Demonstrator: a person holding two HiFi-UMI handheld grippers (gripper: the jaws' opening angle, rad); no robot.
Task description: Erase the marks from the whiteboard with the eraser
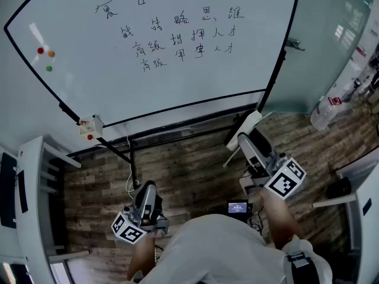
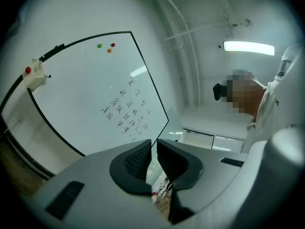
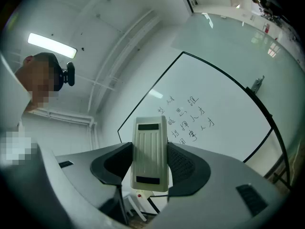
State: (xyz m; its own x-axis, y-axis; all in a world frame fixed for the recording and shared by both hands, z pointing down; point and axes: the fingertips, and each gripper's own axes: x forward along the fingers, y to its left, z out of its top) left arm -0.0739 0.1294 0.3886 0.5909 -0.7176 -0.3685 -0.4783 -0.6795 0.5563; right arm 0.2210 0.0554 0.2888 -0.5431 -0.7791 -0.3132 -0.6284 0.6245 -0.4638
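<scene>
Right gripper (image 3: 150, 170) pinches eraser (image 3: 151, 144) between jaws, held low, well apart from whiteboard (image 1: 195, 81). Handwritten marks (image 1: 177, 37) unerased. Left gripper (image 2: 153, 157) jaws pressed nearly together, nothing between.

Whiteboard (image 1: 148, 93) top beyond the head view's edge; its handwritten marks (image 1: 177, 38) illegibly small.

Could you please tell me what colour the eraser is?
The eraser is off-white with dark patches; right gripper view shows it best.
</scene>
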